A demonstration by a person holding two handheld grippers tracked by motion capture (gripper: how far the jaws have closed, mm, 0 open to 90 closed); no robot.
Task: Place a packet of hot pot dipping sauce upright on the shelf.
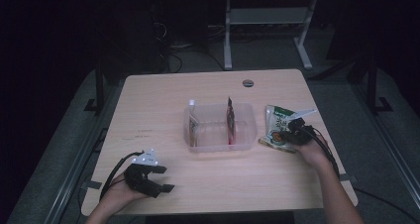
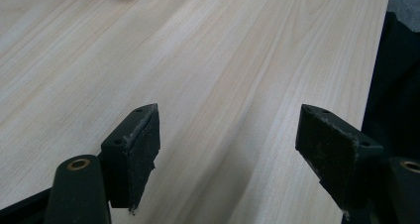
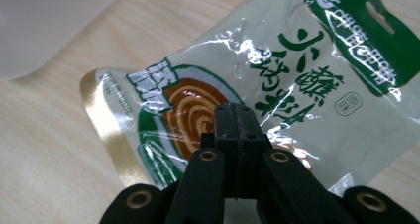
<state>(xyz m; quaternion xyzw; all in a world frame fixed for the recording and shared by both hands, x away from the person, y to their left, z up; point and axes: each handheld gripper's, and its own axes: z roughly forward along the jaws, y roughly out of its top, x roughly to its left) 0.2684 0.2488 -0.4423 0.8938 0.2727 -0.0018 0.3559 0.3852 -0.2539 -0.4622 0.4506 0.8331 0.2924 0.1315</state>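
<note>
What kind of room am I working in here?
Probably a lab or recording workspace, dimly lit: a plain wooden table with a cable port, a white desk frame behind it, and cables on the grey floor.

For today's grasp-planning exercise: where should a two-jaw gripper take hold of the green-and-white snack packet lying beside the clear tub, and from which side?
Probably the near bottom edge of the snack packet, approached from the person's side. It lies flat on the table, so only a thin sealed edge fits between jaws; the right gripper is shut there now.

Green-and-white printed packet (image 3: 277, 80), brown swirl
</note>
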